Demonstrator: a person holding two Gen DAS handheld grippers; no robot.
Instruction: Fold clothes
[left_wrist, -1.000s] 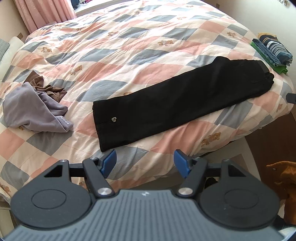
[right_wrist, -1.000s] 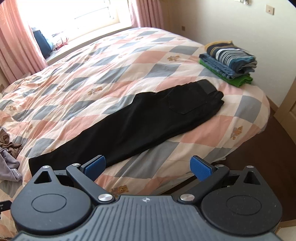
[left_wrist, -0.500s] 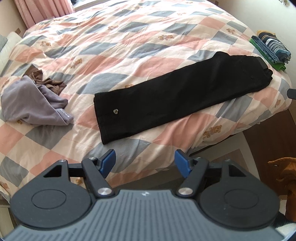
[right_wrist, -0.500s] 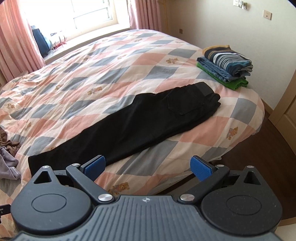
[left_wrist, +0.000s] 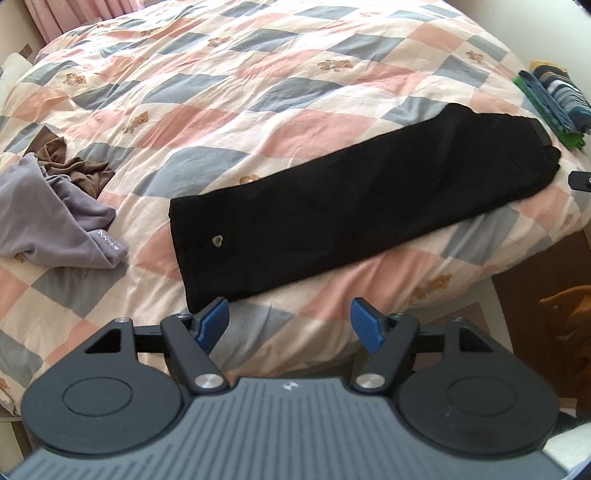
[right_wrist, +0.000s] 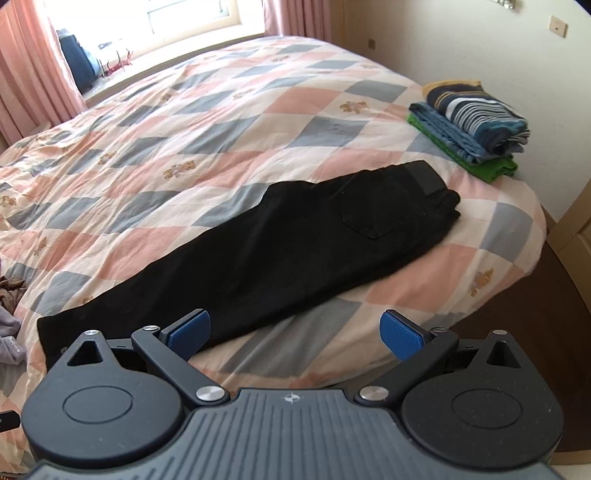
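Note:
Black trousers (left_wrist: 354, 206) lie folded lengthwise, leg on leg, across the near part of the checked quilt (left_wrist: 236, 85); the hem points left and the waistband right. In the right wrist view the same trousers (right_wrist: 295, 243) show a back pocket near the waistband. My left gripper (left_wrist: 290, 323) hangs open just in front of the hem end, apart from the cloth. My right gripper (right_wrist: 295, 330) is open too, near the trousers' lower-leg part, holding nothing.
A crumpled grey garment (left_wrist: 55, 218) and a brown one (left_wrist: 70, 166) lie at the quilt's left. A stack of folded clothes (right_wrist: 469, 125) sits at the bed's far right corner. Brown floor (right_wrist: 517, 328) borders the bed; curtains (right_wrist: 33, 66) and a window stand behind.
Both grippers have moved closer to the bed and the trousers, which now fill more of each view. The trousers have not moved, and both grippers stay open.

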